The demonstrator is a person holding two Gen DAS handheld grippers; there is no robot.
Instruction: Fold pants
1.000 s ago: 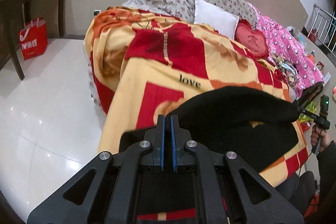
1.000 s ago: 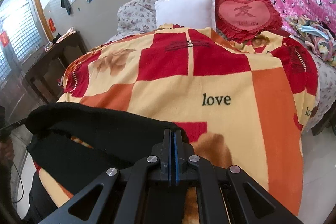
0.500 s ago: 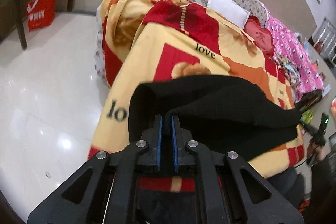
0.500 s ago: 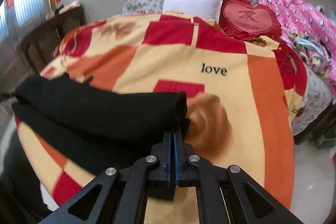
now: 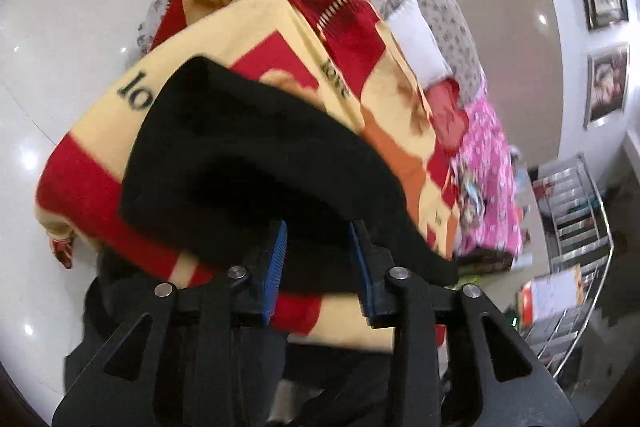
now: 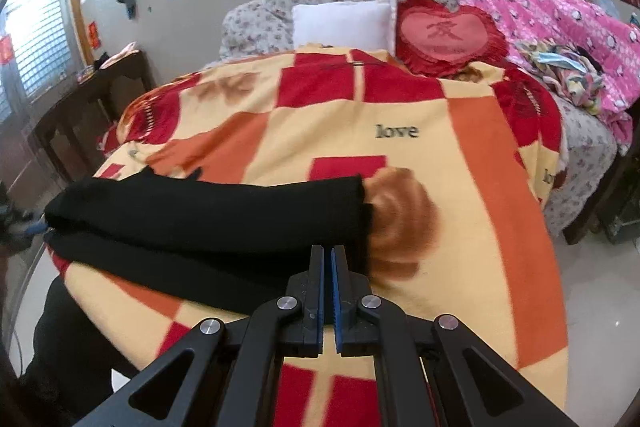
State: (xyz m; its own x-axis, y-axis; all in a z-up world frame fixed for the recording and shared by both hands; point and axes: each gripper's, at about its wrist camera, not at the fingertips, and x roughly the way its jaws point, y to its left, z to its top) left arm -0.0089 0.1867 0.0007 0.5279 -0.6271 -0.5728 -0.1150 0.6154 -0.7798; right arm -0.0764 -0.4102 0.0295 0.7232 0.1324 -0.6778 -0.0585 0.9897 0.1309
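The black pants (image 6: 208, 215) lie folded over in a long strip across the near edge of the red, orange and yellow "love" blanket (image 6: 400, 155). In the left wrist view the pants (image 5: 248, 155) sit right in front of my left gripper (image 5: 320, 239), whose blue pads stand wide apart with black cloth between them, not clamped. My right gripper (image 6: 328, 259) has its pads almost together with a thin gap, at the pants' right end; I cannot see cloth pinched between them.
A white pillow (image 6: 344, 23) and a red heart cushion (image 6: 444, 35) lie at the head of the bed. A pink quilt (image 6: 560, 27) is at the right, a dark wooden table (image 6: 92, 99) at the left. White tiled floor (image 5: 60, 27) surrounds the bed. A metal rack (image 5: 576, 227) stands at the right.
My left gripper has opened and let go of the pants, and its view has tilted. The pants have dropped onto the blanket, folded over. My right gripper's pads have parted slightly.
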